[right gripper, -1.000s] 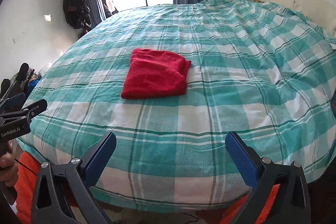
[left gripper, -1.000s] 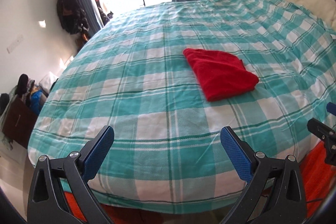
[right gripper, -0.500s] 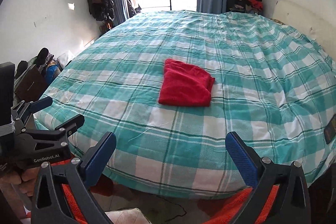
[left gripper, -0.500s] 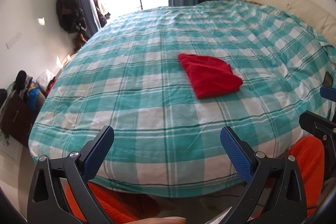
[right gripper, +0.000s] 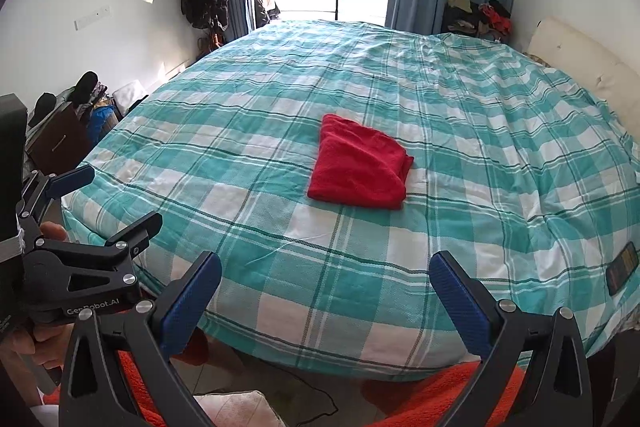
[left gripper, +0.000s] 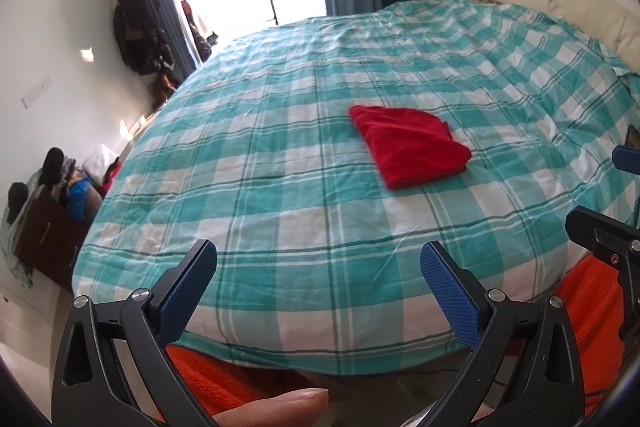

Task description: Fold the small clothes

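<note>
Both the left tongs (left gripper: 318, 283) and the right tongs (right gripper: 326, 291) gape wide and hold nothing, hanging off the near edge of the bed (right gripper: 280, 291). Well ahead of them, the red garment (right gripper: 358, 167) lies folded flat on the checked cover, apparently finished, so neither needs a grip.

One marking reads here: white lettering "GenRobot.AI" along the black body of the left claw (right gripper: 94, 203), seen from the right wrist view, its middle letters slightly blurred. Nothing else carries legible text.
</note>
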